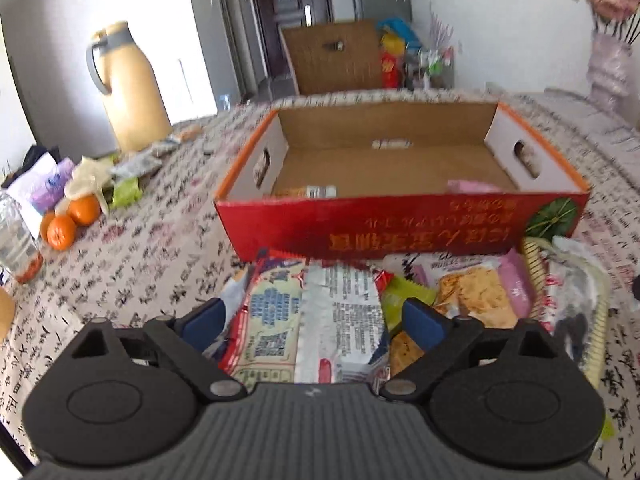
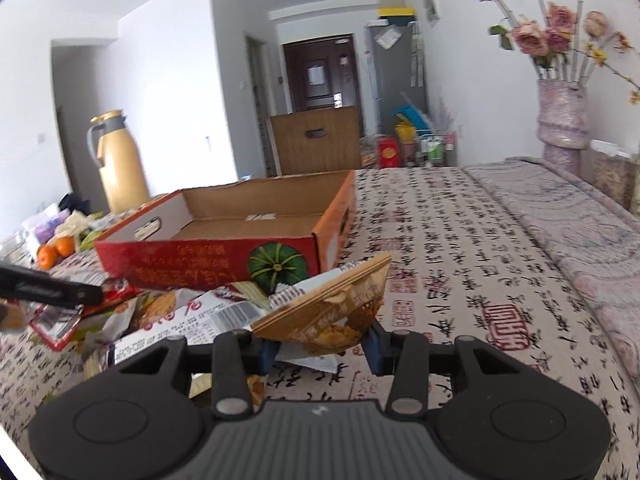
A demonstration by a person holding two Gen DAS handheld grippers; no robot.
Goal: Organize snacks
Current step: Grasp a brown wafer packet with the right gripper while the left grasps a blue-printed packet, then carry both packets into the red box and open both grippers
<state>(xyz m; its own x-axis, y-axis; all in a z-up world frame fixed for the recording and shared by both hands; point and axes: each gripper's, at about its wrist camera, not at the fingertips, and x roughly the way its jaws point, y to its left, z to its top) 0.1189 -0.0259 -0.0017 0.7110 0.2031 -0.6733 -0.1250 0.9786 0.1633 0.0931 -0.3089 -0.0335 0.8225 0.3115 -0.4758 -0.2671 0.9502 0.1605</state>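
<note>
Two states: right hand-held gripper (image 2: pixel 320 350) clamps a brown snack packet (image 2: pixel 332 312); left hand-held gripper (image 1: pixel 316 320) gapes wide above snack pile (image 1: pixel 340 304).

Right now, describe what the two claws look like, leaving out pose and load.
Both are alike. The left claw and right claw each have a ribbed dark grey body flanked by two round black housings. Black link arms with silver pivot pins run forward to blue finger pads. No cables, sleeves or hands show in either wrist view.

Crinkled snack packets (image 1: pixel 340 312) heaped before the red cardboard box (image 1: pixel 400 224) — open-topped, nearly empty — one brown packet (image 2: pixel 332 312) lifted.
</note>
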